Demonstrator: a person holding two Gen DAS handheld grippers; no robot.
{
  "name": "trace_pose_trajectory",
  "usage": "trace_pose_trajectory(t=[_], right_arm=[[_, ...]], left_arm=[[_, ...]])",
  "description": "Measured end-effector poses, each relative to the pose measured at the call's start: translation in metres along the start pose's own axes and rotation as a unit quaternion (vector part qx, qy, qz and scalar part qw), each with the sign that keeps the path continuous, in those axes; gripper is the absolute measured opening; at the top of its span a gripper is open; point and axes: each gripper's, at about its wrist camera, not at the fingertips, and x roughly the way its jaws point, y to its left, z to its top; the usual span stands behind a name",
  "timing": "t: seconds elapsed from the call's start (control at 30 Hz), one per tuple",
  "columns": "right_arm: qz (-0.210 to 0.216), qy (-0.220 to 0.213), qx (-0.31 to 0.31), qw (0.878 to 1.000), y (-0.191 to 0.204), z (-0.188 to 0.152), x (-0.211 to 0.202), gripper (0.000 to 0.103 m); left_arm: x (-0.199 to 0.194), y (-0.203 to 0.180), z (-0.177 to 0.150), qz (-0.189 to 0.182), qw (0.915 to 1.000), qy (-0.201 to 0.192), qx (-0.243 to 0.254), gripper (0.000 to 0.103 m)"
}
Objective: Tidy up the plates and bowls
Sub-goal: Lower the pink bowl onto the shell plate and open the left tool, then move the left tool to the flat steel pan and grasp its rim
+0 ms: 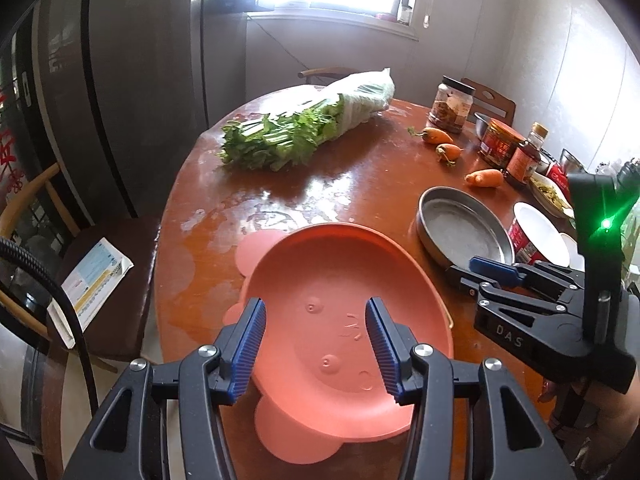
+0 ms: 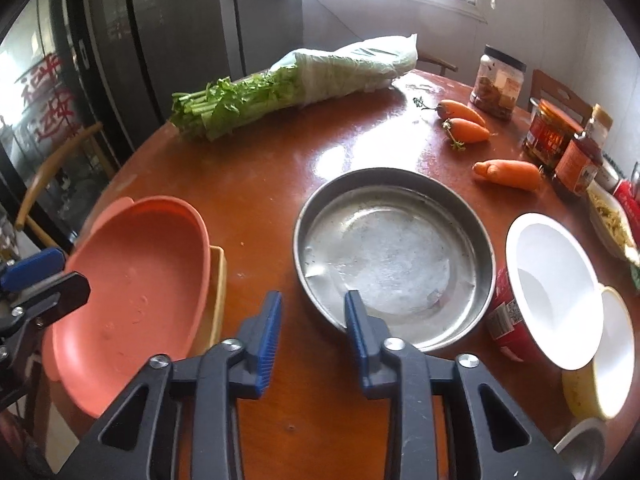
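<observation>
**Steel pan just ahead of the right tongs**

The right tongs stood released, grasping nothing, their right-side pad at the near rim of the round steel pan, which lay on the worktop straight ahead and slightly right. The left tongs, also parted and empty, hovered over the pink plate to the pan's left. The right hand was judged nearer the pan.
</observation>
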Motion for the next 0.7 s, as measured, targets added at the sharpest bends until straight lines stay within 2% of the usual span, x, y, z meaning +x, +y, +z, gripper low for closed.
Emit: trace_pose_trajectory(t=[0.07,0.33,0.7], right_arm=[[0.001,0.002,-0.012,1.000,0.001,-0.003,-0.003,0.018],[0.035,0.016,-0.047,0.998,0.015,-0.032,-0.027,0.018],[0.066,0.019,-0.076,0.995,0.034,-0.087,-0.069,0.018]], left_arm=[[-0.001,-0.004,-0.001,-0.006,1.0000,0.000,0.005,0.052],[-0.009,-0.030,-0.009,-0.026,0.9992,0.005,0.030,0.052],[-0.026,-0.062,-0.042,-0.043,0.9973,0.015,0.058,0.052]])
